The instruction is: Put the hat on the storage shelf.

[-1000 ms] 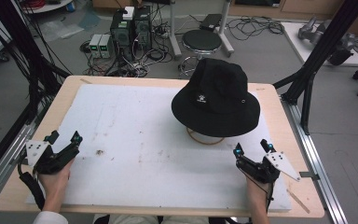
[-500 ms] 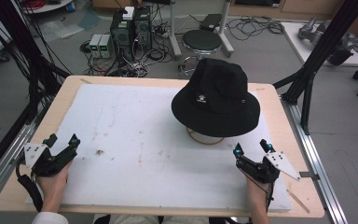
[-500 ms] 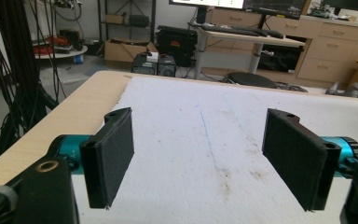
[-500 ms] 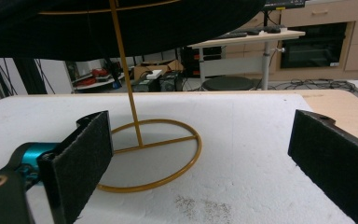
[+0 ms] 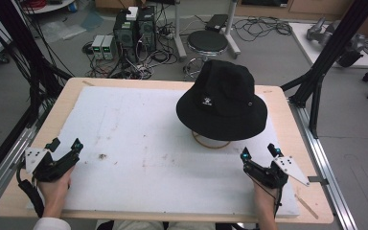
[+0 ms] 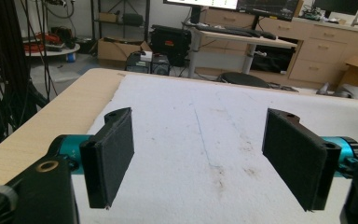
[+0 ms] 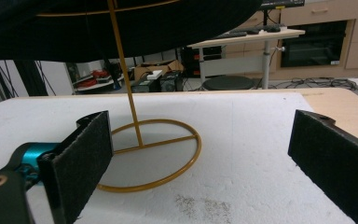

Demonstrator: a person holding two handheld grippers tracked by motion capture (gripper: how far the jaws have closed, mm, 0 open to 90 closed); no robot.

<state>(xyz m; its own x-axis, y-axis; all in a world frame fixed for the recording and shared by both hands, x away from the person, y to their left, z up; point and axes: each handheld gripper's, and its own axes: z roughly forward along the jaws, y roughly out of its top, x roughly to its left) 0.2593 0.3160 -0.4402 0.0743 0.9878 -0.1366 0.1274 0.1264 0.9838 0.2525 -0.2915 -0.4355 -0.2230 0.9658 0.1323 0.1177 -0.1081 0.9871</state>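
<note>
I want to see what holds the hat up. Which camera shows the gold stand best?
The right gripper view: the gold stand shows its pole and ring base. The high view shows a bit of ring under the black hat.

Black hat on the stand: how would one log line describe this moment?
black hat: on gold stand | left hand-held gripper: open, empty | right hand-held gripper: open, near stand base

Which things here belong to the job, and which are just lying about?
Job:
black bucket hat
gold wire stand under it
right hand-held gripper, open, nearest the hat
left hand-held gripper, open

Lying about:
round stool
computer boxes and cables on the floor
</note>
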